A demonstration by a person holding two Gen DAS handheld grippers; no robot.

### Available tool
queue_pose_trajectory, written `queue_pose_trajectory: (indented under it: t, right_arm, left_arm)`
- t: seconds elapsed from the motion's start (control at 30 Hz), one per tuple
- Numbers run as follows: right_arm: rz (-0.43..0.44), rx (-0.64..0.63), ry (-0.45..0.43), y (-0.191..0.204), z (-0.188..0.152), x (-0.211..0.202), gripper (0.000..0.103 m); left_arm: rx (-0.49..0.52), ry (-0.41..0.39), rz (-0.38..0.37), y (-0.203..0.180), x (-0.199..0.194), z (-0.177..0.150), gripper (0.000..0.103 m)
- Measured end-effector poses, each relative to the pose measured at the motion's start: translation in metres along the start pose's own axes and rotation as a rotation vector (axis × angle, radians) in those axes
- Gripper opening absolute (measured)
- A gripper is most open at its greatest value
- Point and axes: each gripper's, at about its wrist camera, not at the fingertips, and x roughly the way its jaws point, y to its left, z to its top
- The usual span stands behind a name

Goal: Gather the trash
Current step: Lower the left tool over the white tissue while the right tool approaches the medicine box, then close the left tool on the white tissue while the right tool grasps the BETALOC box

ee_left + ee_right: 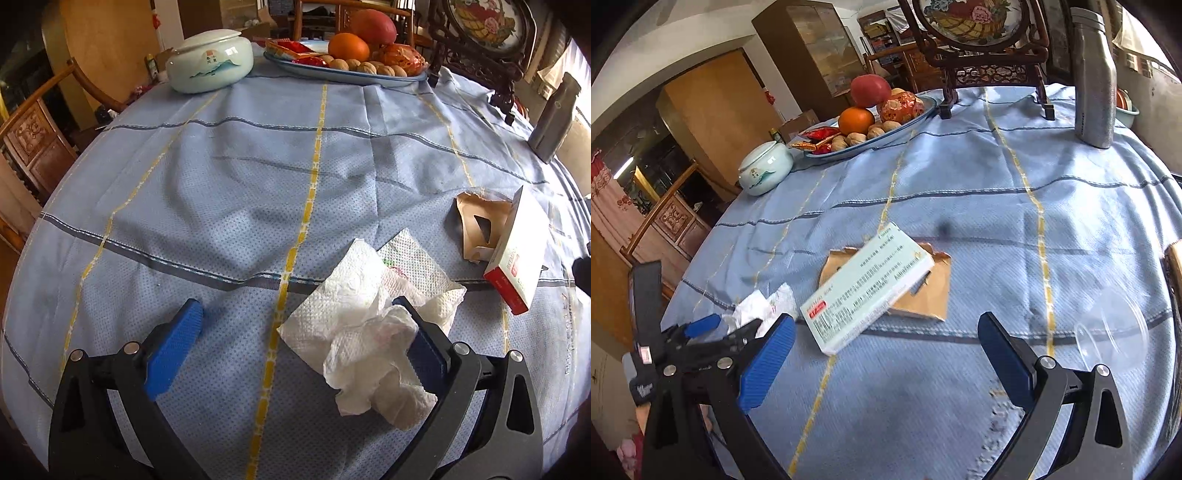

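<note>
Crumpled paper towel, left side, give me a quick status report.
Left gripper open, astride the crumpled paper towel, not gripped. Right gripper open, empty, facing the white box on torn cardboard. Nothing blocking.

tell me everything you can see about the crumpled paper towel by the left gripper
The paper towel is white, embossed tissue, crumpled and partly unfolded, with a faint pink and green print on one sheet. It lies on the blue tablecloth, between the fingers of the open left gripper and bunched against the gripper's right finger; the left finger is clear of it. It sits apart from the medicine box to its right.
</note>
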Motion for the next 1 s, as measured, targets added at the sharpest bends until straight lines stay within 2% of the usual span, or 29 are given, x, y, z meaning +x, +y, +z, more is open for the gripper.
queue_pose_trajectory:
  t: [0.13,0.27,0.37,0.47,0.63,0.8,0.9,1.0]
  right_arm:
    - [-0.070,-0.029,0.014,0.026,0.020,0.026,0.097]
    - [-0.233,-0.141,0.011,0.039,0.019,0.042,0.097]
    - [-0.250,-0.190,0.059,0.030,0.005,0.043,0.095]
    - [-0.265,-0.218,0.051,0.012,-0.012,0.024,0.094]
    - [-0.209,-0.193,0.032,-0.019,-0.031,-0.006,0.094]
    - [-0.085,-0.194,0.006,-0.006,-0.033,-0.009,0.094]
    - [-0.062,-0.209,0.052,0.000,-0.041,0.001,0.094]
    - [-0.090,-0.235,0.080,0.003,-0.048,0.007,0.094]
  left_arm:
    - [0.003,-0.002,-0.001,0.001,0.001,0.001,0.098]
    - [0.003,-0.002,-0.001,0.001,0.001,0.001,0.098]
    - [0.003,-0.002,-0.001,0.000,0.001,0.001,0.098]
    - [0.003,-0.001,-0.001,0.001,0.001,0.001,0.098]
    - [-0.001,-0.001,0.003,-0.001,0.001,0.001,0.098]
    - [-0.001,-0.005,0.004,-0.001,0.001,0.000,0.098]
    - [0.000,-0.004,0.001,-0.001,0.001,0.000,0.098]
    - [0.000,-0.002,-0.004,-0.001,0.000,0.000,0.097]
